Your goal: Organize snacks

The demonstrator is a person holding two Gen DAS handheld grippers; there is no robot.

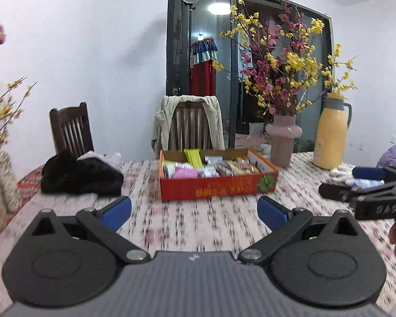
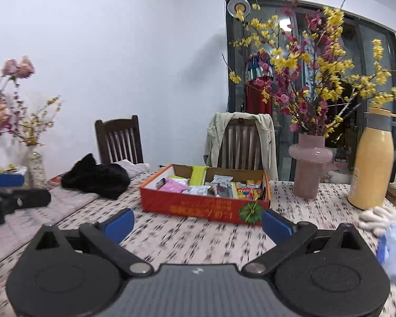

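Counter [image 1: 224, 219] under patterned cloth, carries red cardboard box [image 1: 219, 187] mid-surface, ahead of both grippers. Snack packets [image 1: 211, 167] lie packed inside box; none seen loose on cloth.

Left gripper [image 1: 194, 208], right gripper [image 2: 198, 223]: jaws spread wide, holding nothing, well short of box.

Stage unclear: fits sorting yet to come or packets already put away.

Embossed letters "DAS" on the right gripper [image 1: 367, 185] body, yellow print on the red snack box [image 1: 219, 186] front too blurred to read
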